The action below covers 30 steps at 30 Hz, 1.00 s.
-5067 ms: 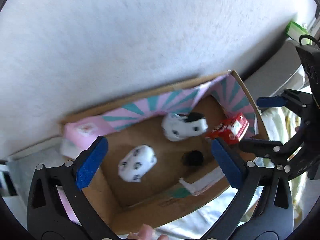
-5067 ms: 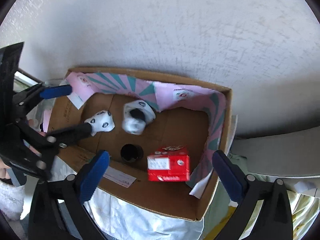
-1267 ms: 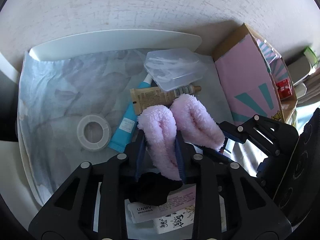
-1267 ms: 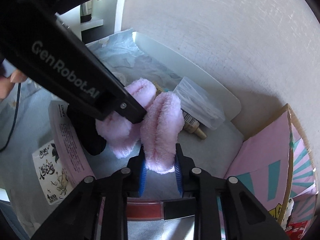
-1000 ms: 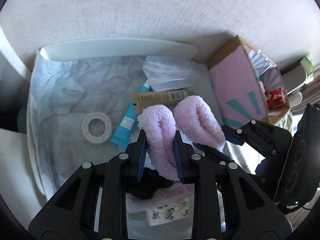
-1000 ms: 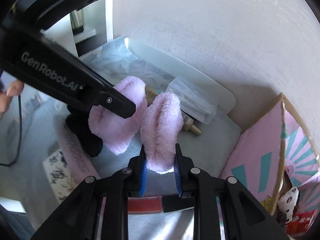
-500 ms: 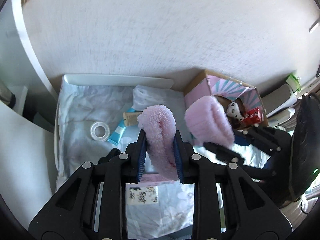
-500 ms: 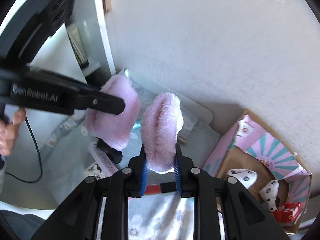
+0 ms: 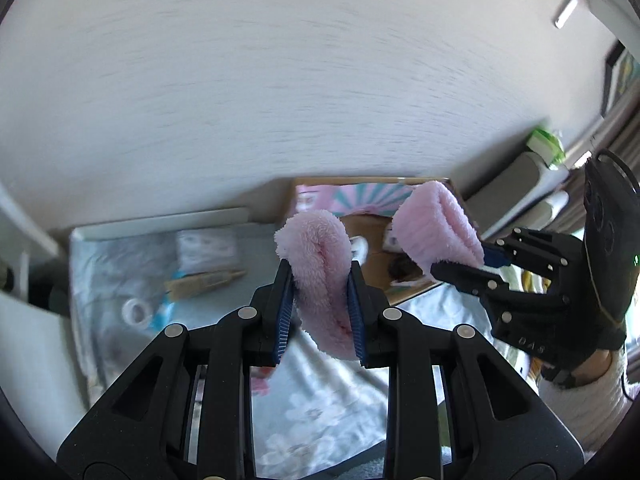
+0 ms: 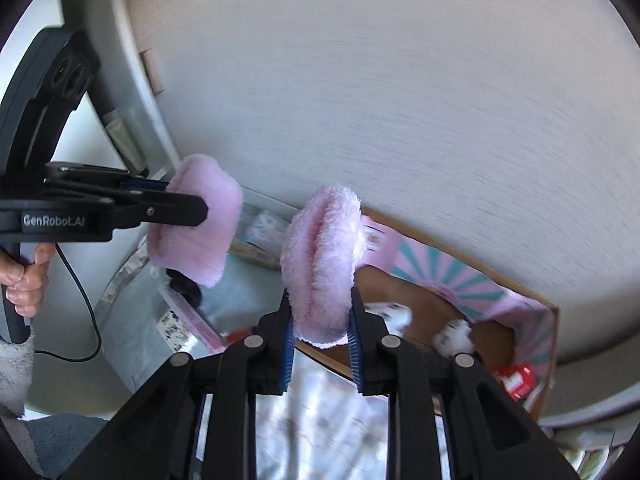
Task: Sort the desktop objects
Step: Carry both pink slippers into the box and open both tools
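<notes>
Two pink fluffy pieces held up, one in each gripper.

My left gripper (image 9: 320,300) is clenched on the left pink fluffy piece (image 9: 316,256), raised above the bench (image 9: 320,400). My right gripper (image 10: 322,340) is clamped on the right pink fluffy piece (image 10: 324,248), level with it, over the near edge of the cardboard box (image 10: 548,344) at far right.

Fluffy pink fleece slippers (image 9: 320,272); matt cardboard box (image 10: 520,292); rough plaster wall (image 9: 280,80).
</notes>
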{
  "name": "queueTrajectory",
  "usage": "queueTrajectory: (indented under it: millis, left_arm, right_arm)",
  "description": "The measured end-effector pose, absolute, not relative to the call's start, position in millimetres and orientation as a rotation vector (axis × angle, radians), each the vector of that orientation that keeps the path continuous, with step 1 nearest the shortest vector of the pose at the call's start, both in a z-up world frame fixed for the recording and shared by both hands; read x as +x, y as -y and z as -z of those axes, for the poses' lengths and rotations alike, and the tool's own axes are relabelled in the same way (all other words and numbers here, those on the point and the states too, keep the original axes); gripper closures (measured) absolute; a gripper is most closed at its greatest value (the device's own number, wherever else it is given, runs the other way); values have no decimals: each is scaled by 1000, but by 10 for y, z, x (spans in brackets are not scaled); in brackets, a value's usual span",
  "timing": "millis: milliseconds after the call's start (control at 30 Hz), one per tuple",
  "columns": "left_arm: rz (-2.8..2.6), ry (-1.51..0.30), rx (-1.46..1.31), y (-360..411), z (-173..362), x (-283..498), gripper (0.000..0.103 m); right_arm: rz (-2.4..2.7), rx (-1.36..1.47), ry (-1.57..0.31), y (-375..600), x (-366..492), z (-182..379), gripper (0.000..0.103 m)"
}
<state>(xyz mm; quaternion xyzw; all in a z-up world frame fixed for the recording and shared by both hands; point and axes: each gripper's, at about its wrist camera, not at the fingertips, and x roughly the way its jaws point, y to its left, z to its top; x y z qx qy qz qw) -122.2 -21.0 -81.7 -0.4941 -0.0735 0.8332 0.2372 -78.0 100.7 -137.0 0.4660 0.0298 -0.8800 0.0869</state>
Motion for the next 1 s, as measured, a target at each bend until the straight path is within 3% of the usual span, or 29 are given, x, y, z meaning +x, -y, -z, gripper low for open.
queueTrajectory:
  millis: [400, 800, 1000]
  left_arm:
    - [-2187, 21, -1361, -871, 983, -1579, 80]
    - [-2115, -60, -1519, -1441, 1623, -1786, 80]
    - [-2124, -102, -1564, -1567, 1775, -1783, 80]
  right_arm:
    - [2617, 1545, 129, -2046, -819, 1408, 82]
    - [2524, 1729, 339, -2795, -933, 2114, 82]
    - [2468, 1745, 356, -2845, -983, 2298, 81]
